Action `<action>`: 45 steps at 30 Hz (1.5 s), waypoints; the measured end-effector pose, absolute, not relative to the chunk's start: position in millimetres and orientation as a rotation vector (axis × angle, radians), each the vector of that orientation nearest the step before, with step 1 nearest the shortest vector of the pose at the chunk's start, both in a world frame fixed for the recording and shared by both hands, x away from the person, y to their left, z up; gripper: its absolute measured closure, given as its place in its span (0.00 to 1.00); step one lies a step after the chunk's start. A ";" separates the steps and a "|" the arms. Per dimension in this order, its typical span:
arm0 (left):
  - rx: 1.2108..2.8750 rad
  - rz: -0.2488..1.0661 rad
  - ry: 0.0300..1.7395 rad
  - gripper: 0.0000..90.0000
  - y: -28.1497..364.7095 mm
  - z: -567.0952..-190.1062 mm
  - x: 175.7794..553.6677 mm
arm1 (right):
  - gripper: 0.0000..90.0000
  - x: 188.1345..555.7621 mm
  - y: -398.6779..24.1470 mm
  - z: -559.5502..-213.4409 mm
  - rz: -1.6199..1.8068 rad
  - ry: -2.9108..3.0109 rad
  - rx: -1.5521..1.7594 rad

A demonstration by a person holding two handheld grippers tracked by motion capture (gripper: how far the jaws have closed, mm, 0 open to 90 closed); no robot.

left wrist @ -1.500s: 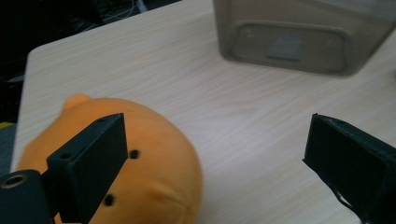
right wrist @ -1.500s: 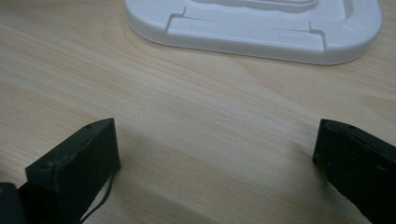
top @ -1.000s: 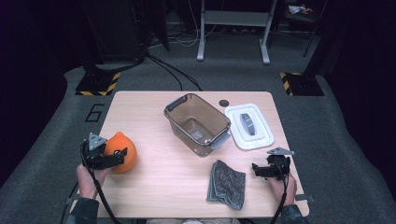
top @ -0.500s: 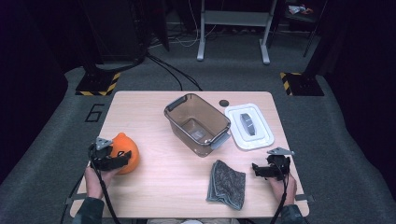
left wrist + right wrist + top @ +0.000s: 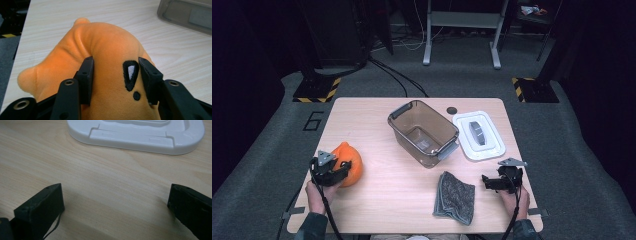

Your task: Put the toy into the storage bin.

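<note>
An orange plush toy (image 5: pixel 351 161) lies near the table's left edge. My left gripper (image 5: pixel 342 171) comes at it from the near side. In the left gripper view the two jaws have just been closing and now press into the soft body of the toy (image 5: pixel 105 47), one on each side of a black embroidered mark, so my left gripper (image 5: pixel 116 67) is shut on it. My right gripper (image 5: pixel 487 182) rests low at the front right, pointing left. Its jaws stand wide apart over bare wood in the right gripper view (image 5: pixel 116 195), with nothing between them.
A clear brownish tub (image 5: pixel 447 135) stands open in the middle of the wooden table (image 5: pixel 377 200). A white lid (image 5: pixel 478 135) lies to its right. A folded grey cloth (image 5: pixel 454 197) lies at the front, left of my right gripper. A small black disc (image 5: pixel 452 110) sits behind the tub.
My left gripper has sunk onto the orange toy and its jaws have closed on it. The right gripper, tub, lid and cloth have not moved.
</note>
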State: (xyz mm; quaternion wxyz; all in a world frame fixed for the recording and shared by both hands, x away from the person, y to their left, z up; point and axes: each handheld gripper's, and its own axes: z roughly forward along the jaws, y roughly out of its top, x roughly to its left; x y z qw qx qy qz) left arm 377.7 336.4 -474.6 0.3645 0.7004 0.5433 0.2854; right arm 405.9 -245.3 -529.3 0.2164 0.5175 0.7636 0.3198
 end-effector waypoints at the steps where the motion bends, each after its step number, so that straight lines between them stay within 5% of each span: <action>1: 1.813 0.736 1.392 0.61 337.0 -474.0 376.5 | 0.00 405.9 -245.2 -529.3 0.886 2.115 1.435; 45: 1.811 0.796 1.173 0.63 314.8 -405.3 393.5 | 0.00 406.1 -245.4 -529.5 0.886 2.110 1.433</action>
